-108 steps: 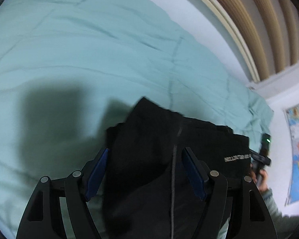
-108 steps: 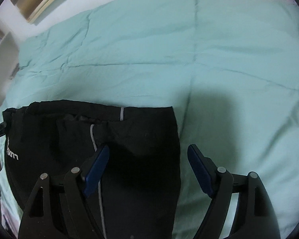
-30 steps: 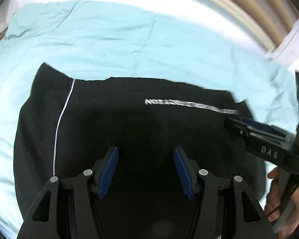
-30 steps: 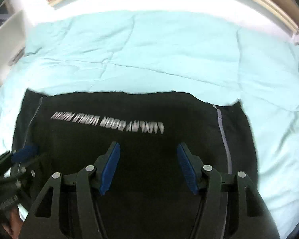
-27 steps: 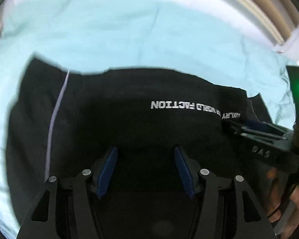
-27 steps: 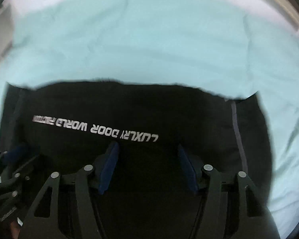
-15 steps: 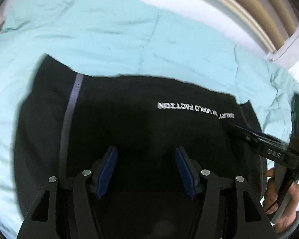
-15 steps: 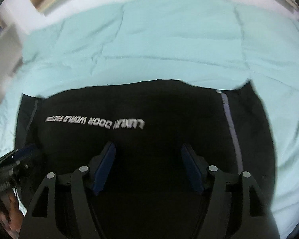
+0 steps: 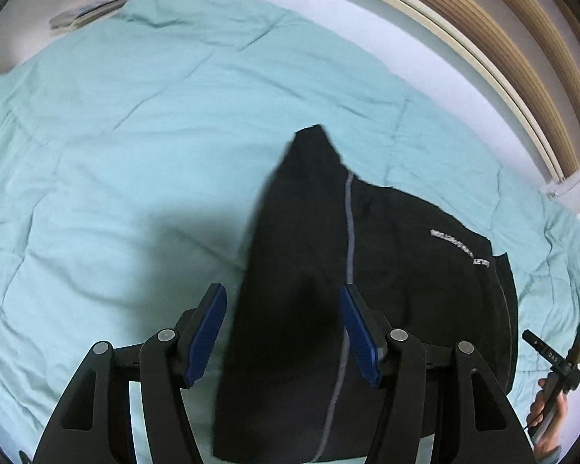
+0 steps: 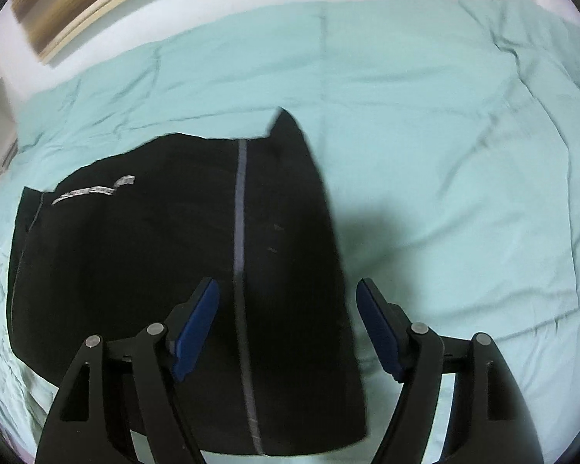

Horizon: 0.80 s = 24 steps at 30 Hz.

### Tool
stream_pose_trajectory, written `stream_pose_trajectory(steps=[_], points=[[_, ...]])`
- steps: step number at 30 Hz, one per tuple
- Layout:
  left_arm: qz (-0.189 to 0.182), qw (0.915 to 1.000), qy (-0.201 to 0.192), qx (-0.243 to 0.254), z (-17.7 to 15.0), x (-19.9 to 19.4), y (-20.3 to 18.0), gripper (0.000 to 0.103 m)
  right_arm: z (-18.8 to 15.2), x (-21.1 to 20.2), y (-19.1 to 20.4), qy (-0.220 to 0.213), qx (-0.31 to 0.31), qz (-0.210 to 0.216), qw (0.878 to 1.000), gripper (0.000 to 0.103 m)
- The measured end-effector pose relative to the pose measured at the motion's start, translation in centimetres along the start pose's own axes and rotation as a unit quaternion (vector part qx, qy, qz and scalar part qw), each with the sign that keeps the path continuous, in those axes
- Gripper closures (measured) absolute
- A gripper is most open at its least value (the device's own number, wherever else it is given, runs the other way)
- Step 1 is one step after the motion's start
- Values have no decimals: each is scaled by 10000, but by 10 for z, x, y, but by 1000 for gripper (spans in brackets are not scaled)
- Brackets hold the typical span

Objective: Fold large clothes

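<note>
Black garment [image 9: 386, 263] flat on teal duvet [image 9: 135, 135]; left gripper [image 9: 282, 332] released, right gripper [image 10: 286, 324] jaws just widening, clear of cloth.

The black garment [image 9: 386, 263] is matt cloth with a faintly shiny grey stripe. The mint quilt [image 9: 135, 135] is soft, creased, stitched fabric. The left gripper [image 9: 282, 332] looks matt black plastic with blue pads [image 9: 208, 332] and metal pins.

"DAS" on the right hand-held gripper [image 9: 553, 355]; blurred, unreadable white lettering on the black garment [image 9: 406, 270]
</note>
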State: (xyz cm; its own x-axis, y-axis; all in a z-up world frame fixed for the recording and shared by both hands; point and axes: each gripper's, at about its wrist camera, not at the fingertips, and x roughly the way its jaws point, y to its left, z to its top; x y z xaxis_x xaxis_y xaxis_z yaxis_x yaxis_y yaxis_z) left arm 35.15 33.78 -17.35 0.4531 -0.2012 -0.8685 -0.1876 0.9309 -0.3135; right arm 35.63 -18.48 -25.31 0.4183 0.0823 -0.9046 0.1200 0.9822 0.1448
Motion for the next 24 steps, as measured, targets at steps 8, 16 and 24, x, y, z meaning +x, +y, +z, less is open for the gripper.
stream_pose_trajectory(steps=[8, 16, 24], points=[[-386, 9990, 156, -145, -8, 2, 22, 40, -6, 17, -12, 222, 22, -13, 9997, 27], [-855, 9950, 447, -266, 0, 30, 32, 40, -1, 30, -9, 271, 16, 162, 9995, 26], [-1537, 9774, 1331, -584, -6, 85, 37, 26, 5, 67, -21, 618, 281, 1014, 9925, 12]])
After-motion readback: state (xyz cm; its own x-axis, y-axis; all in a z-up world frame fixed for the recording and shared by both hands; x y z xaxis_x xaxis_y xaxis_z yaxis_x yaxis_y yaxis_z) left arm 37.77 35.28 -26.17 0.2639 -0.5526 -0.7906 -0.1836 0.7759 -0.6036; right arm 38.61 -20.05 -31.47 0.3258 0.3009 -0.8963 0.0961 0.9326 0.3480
